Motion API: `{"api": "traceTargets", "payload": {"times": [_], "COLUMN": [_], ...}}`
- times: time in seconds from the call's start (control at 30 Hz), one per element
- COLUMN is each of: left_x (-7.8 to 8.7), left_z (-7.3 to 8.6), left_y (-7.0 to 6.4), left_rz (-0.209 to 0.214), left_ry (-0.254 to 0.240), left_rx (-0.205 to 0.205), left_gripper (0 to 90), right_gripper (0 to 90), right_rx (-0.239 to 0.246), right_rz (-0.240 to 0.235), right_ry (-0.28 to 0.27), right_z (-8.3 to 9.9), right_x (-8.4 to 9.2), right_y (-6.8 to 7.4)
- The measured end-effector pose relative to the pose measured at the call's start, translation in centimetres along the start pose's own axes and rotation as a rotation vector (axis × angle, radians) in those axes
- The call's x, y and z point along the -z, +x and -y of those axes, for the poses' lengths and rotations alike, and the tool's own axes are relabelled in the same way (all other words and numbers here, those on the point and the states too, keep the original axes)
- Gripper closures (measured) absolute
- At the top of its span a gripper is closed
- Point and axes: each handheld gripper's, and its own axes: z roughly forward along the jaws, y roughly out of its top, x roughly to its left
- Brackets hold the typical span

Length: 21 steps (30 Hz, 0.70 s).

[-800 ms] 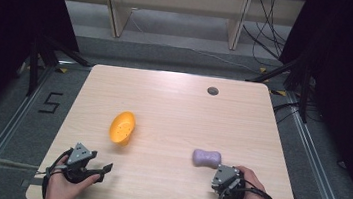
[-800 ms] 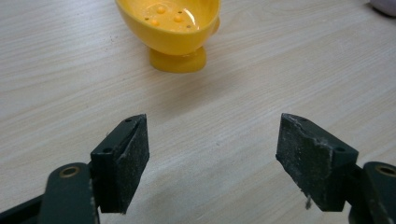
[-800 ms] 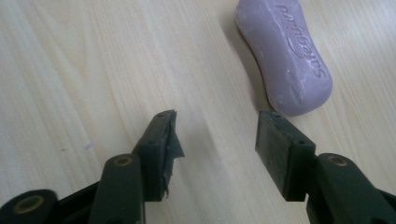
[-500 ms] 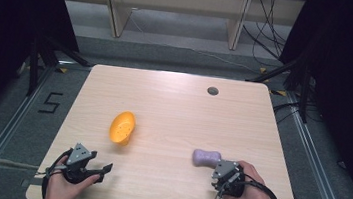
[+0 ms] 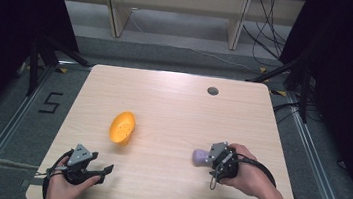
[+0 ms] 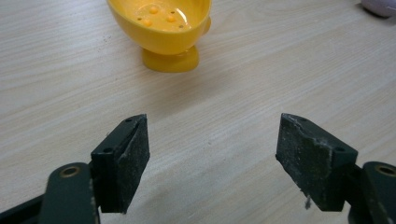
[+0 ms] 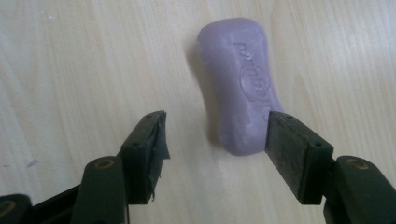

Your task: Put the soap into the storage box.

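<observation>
The left gripper (image 6: 212, 154) is resting low over the table (image 5: 174, 104) with its jaws standing wide and nothing between them; the yellow soap dish (image 6: 161, 28) is sitting well ahead of its fingertips. The right gripper (image 7: 217, 151) is closing in on the purple soap bar (image 7: 240, 79), jaws partly apart, the bar's near end lying just inside the right-hand finger (image 7: 292, 149), not yet clamped. Judged step: approach to grasp. Next move calls for shifting sideways to centre the bar, then closing.

Both tongs, left (image 5: 101, 170) and right (image 5: 208, 158), gape apart, held low.
</observation>
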Motion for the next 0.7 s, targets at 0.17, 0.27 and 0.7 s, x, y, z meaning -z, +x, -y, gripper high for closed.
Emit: {"api": "traceTargets", "payload": {"times": [0.17,0.27,0.7], "left_x": [-0.1,-0.1,0.0], "left_z": [0.0,0.0,0.0], "left_y": [-0.2,-0.2,-0.3], "left_rz": [-0.003,-0.002,0.004], "left_ry": [-0.014,-0.015,-0.01], "left_rx": [0.01,0.008,0.013], "left_gripper": [24.9,24.8,24.6], "right_gripper": [38.2,37.1,34.1], "right_rx": [0.022,0.039,0.084], "right_rz": [-0.024,-0.028,-0.116], "right_ry": [0.027,0.058,0.124], "right_z": [-0.8,-1.2,-3.0], "right_x": [-0.4,-0.6,-2.6], "right_y": [-1.3,-1.9,-3.8]}}
